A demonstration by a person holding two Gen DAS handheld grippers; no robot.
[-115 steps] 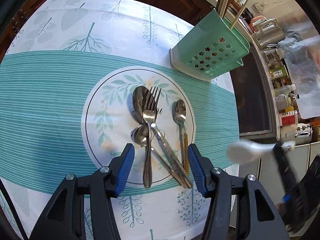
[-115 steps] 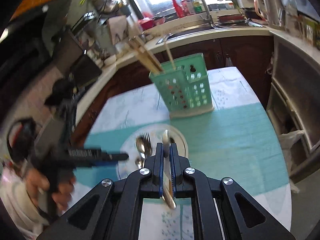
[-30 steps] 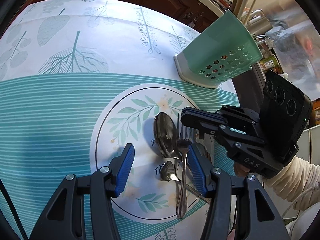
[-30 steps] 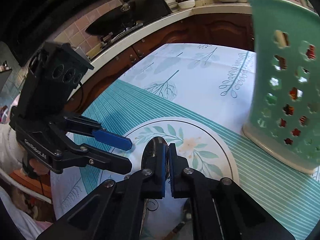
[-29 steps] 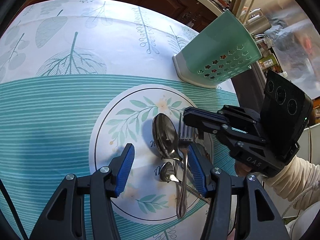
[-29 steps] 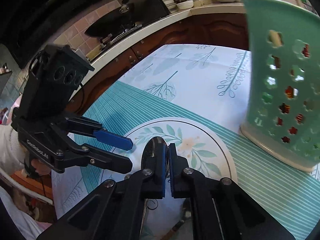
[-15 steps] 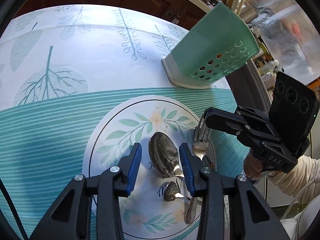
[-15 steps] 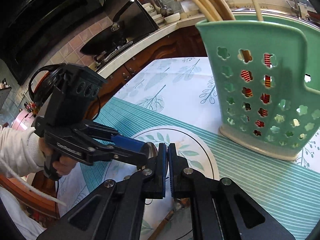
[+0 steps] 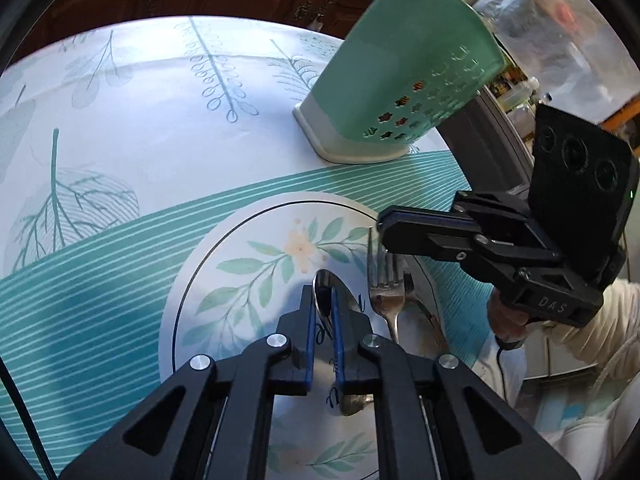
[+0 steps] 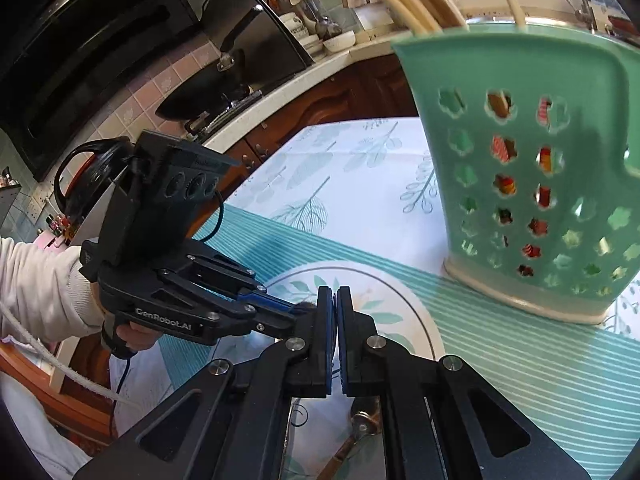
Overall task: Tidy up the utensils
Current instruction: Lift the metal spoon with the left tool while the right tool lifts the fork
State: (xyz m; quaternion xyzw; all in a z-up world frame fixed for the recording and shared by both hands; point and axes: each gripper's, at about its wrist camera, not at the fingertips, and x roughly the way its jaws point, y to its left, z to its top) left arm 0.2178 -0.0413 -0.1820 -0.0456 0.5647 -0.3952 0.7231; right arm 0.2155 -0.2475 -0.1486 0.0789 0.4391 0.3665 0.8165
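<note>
Steel glints between the blue pads of the left gripper (image 9: 322, 300): its jaws are clenched on the bowl of a large spoon (image 9: 325, 285), which lies on the leaf-printed plate (image 9: 240, 264) near the middle of the tabletop (image 9: 140, 152). Just right of it a fork (image 9: 385, 296) rests on the same plate, tines pointing far, with the right gripper (image 9: 384, 227) hovering over the tines, jaws pressed together on nothing that shows. A smaller spoon (image 9: 352, 404) lies nearer on the plate. The green perforated utensil holder (image 10: 532, 184) stands beyond the plate, far right, with pale sticks (image 10: 404, 0) rising from it.
</note>
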